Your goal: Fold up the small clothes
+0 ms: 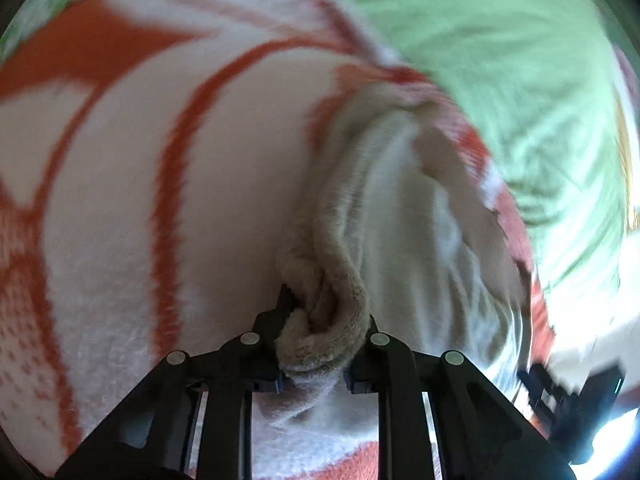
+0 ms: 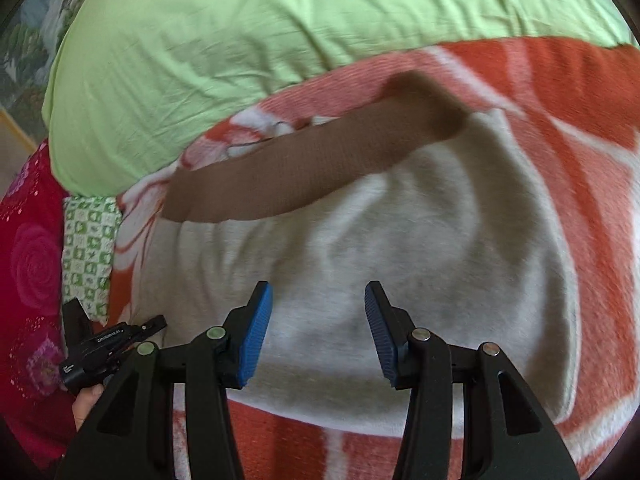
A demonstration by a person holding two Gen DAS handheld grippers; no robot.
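A small light grey fleecy garment [image 2: 400,240] with a brown waistband [image 2: 312,164] lies on an orange-and-white blanket [image 2: 580,160]. My left gripper [image 1: 320,312] is shut on a bunched edge of the garment [image 1: 332,312] and holds it up off the blanket [image 1: 120,160]; the cloth trails away to the right [image 1: 420,220]. My right gripper [image 2: 319,300] is open and empty, hovering just above the garment's near half. The left gripper also shows at the lower left of the right wrist view [image 2: 108,344], and the right gripper is a dark blur in the left wrist view [image 1: 560,392].
A light green sheet or pillow [image 2: 280,32] lies beyond the blanket. A green-patterned cloth [image 2: 88,252] and a red flowered cover [image 2: 32,264] lie to the left. A picture wall [image 2: 36,28] is at the far left.
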